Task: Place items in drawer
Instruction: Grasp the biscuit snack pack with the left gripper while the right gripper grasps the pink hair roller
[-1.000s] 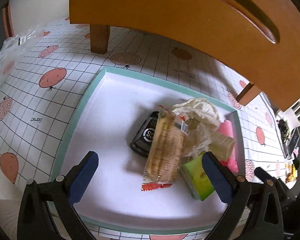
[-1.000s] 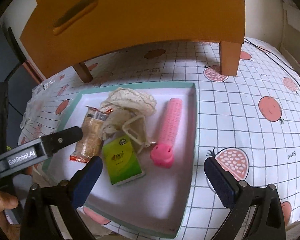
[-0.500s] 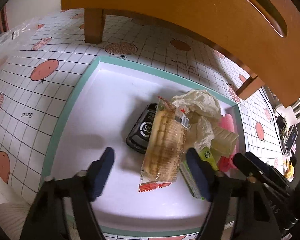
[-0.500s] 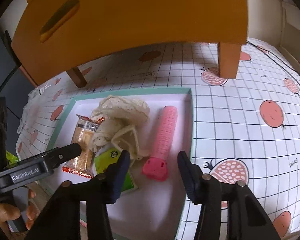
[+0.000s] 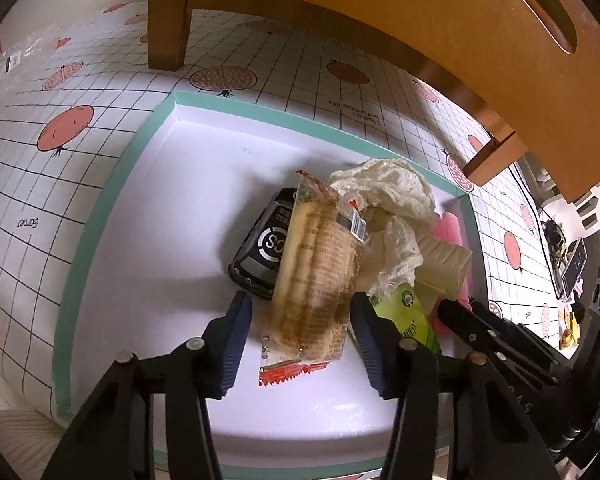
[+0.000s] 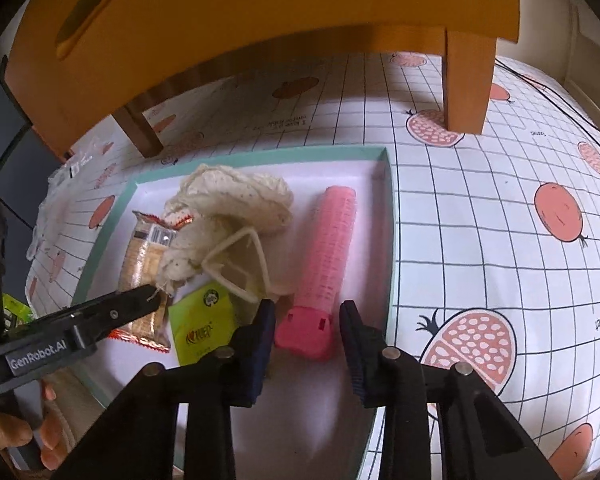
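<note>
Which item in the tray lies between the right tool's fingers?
The pink ribbed roller: its square end sits between the right tool fingers; the green packet lies left.

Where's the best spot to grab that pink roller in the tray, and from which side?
Grip the pink roller at its near capped end, coming from the front along its length. It lies flat, lengthwise, with that end already between the right gripper's open pads, and the tray wall crowds its right side.

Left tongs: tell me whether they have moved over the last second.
Yes. The left tongs have narrowed and advanced into the tray, now straddling the cracker packet; a second ago they stood wide near its front rim.
</note>
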Available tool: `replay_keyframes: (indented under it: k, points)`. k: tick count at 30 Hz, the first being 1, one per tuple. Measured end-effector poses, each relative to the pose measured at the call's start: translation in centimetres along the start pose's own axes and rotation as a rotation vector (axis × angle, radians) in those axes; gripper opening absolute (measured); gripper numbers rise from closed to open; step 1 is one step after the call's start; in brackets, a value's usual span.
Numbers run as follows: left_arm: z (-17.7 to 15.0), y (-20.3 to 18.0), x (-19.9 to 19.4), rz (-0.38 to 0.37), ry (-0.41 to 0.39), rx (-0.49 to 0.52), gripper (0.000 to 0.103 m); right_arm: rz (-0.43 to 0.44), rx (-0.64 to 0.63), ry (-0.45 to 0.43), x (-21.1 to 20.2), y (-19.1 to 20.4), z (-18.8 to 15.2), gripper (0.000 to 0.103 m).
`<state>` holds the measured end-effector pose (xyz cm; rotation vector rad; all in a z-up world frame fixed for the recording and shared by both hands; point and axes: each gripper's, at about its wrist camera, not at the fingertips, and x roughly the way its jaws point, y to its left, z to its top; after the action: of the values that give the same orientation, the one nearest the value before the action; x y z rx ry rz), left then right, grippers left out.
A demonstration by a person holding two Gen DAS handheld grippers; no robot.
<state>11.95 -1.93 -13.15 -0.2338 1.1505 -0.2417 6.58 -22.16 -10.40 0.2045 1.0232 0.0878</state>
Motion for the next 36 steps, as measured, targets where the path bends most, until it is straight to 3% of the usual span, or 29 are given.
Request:
replay_keyframes:
  k: [5,7,14,21,36]
  points:
    - [0.0,0.4,0.1,-0.024,0.006,-0.025,0.050,0.004,0.002,0.005,0.0,0.0,-0.2,0.032]
    - [0.0,0.8,0.1,-0.044,0.012,-0.040,0.043,0.008,0.009,0.008,0.0,0.0,-0.2,0.032]
    - [-0.2,0.6,-0.2,-0.057,0.003,-0.033,0.037,0.016,0.023,0.014,-0.6,-0.1,-0.5,0.031]
    - [-0.4,0.5,-1.2,-0.063,-0.042,-0.020,0.029,0.031,0.054,0.012,-1.5,-0.5,-0.9,0.029]
    - [-0.5,0.6,-3.7,-0.100,-0.140,-0.015,0.023,0.054,0.103,-0.045,-4.6,-1.1,-1.1,0.029]
